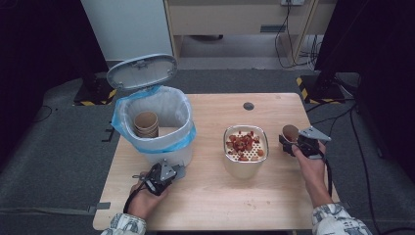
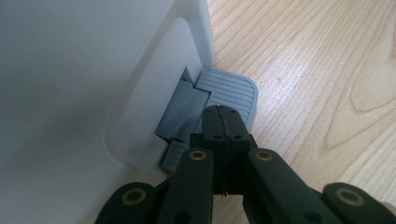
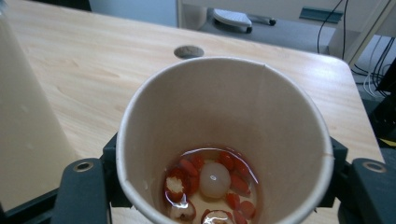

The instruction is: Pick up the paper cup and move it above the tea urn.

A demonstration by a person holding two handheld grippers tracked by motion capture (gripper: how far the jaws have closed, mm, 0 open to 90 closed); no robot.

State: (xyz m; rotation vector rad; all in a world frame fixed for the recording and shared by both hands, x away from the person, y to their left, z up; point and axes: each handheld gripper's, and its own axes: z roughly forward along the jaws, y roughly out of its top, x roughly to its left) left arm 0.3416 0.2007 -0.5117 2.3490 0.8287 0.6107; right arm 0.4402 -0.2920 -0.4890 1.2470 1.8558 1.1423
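A white pedal bin (image 1: 169,115) with a blue bag stands at the table's left, its grey lid (image 1: 142,71) raised. A brown paper cup (image 1: 146,124) sits inside it. My left gripper (image 1: 178,171) is shut with nothing in it, and its tips (image 2: 224,112) rest on the bin's grey pedal (image 2: 231,91). At the right, my right gripper (image 1: 289,139) is shut on a second paper cup (image 1: 289,131). In the right gripper view its jaws press both sides of that cup (image 3: 224,102), which holds liquid, red fruit pieces and a pale round fruit (image 3: 214,179).
A cream container (image 1: 245,164) with a perforated strainer full of red pieces (image 1: 244,143) stands mid-table, just left of the held cup. Its wall (image 3: 23,116) looms at the left of the right gripper view. A cable hole (image 1: 248,105) lies farther back on the wooden table.
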